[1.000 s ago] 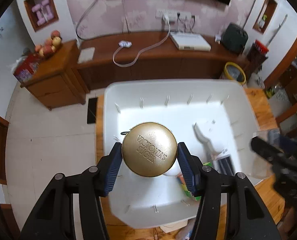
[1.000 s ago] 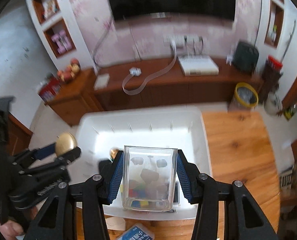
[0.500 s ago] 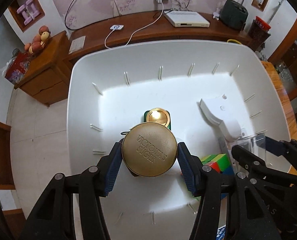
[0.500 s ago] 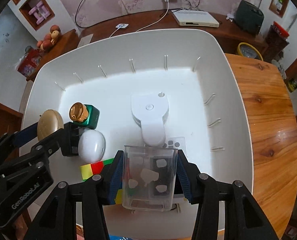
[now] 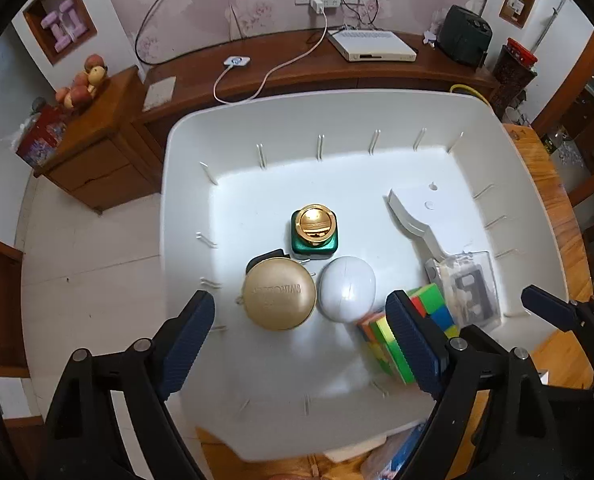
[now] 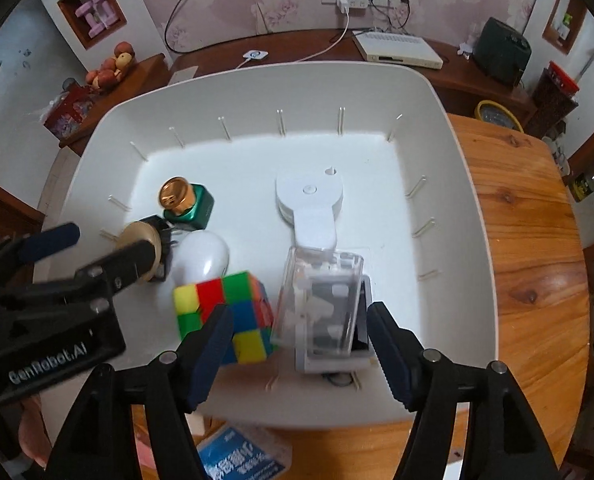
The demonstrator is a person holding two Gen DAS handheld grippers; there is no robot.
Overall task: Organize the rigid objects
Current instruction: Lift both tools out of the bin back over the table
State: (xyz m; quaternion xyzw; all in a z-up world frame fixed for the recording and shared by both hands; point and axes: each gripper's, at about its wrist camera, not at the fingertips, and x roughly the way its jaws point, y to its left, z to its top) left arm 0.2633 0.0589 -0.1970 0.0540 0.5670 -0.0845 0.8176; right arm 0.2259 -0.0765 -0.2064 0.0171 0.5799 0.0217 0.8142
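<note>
A white bin (image 5: 185,200) (image 6: 449,128) holds the objects. My left gripper (image 5: 301,336) hangs over its near left; its jaws are opening, and the round gold tin (image 5: 279,294) (image 6: 141,236) lies free on the floor between them, clear of both pads. My right gripper (image 6: 299,344) is over the near right; its jaws are opening around a clear plastic box (image 6: 321,300) (image 5: 471,286), which looks blurred and rests on a grey flat item. Also inside are a green bottle with gold cap (image 5: 314,232) (image 6: 185,204), a white egg-shaped case (image 5: 347,288) (image 6: 203,258), a colour cube (image 6: 225,312) (image 5: 393,328) and a white flat device (image 6: 309,208) (image 5: 413,220).
The bin stands on a wooden table (image 6: 533,260). A blue packet (image 6: 241,458) lies on the table by the bin's near edge. Beyond the bin, a brown cabinet (image 5: 297,68) carries a white set-top box (image 5: 371,46) and cables.
Both grippers sank into the bin and opened. The gold tin left the left jaws and now lies on the bin floor; the clear box left the right jaws.
</note>
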